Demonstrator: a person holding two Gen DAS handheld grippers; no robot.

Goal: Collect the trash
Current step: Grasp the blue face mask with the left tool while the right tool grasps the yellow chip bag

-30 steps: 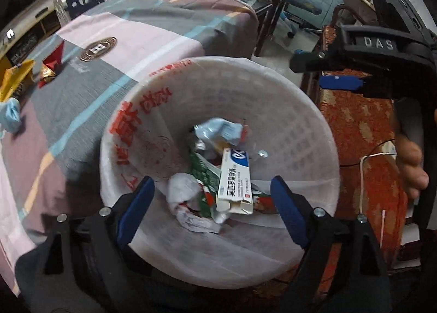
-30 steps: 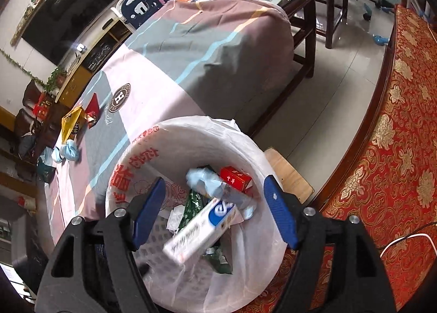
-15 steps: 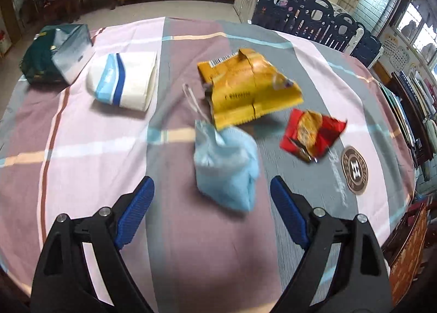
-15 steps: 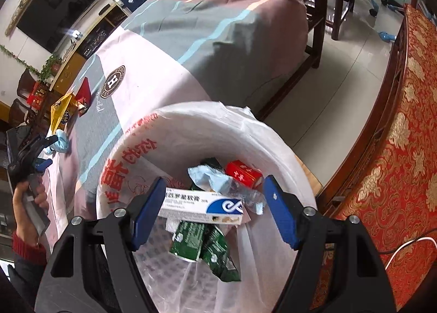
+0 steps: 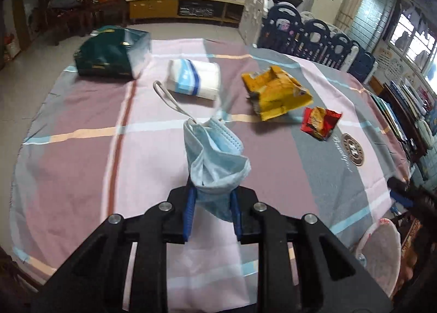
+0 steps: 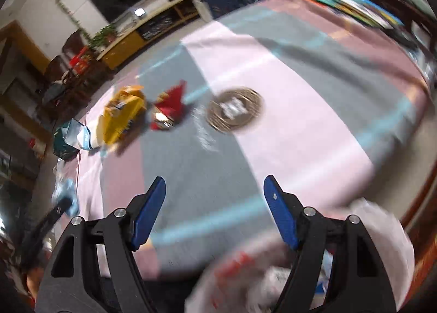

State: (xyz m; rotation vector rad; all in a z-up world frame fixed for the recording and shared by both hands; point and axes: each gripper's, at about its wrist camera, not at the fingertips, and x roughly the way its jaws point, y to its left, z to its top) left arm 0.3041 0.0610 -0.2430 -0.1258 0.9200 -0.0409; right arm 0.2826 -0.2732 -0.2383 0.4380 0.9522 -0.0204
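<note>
My left gripper (image 5: 211, 210) is shut on a crumpled blue face mask (image 5: 215, 157) and holds it over the checked tablecloth (image 5: 82, 149). A yellow snack wrapper (image 5: 275, 91) and a red wrapper (image 5: 319, 121) lie farther back right. My right gripper (image 6: 214, 210) is open and empty above the table edge. The white lined trash bin (image 6: 377, 253) sits blurred below it; its rim also shows in the left wrist view (image 5: 382, 253). The yellow wrapper (image 6: 120, 116) and red wrapper (image 6: 170, 108) show far left in the right wrist view.
A tissue pack (image 5: 194, 80) and a dark green box (image 5: 112, 53) lie at the table's far side. A round logo (image 6: 235, 109) marks the cloth. Blue and white chairs (image 5: 314, 37) line the right side. The other gripper (image 6: 54, 214) with the mask shows at left.
My left gripper closed on the blue mask and lifted it. My right gripper swung up from the bin toward the table, still open.
</note>
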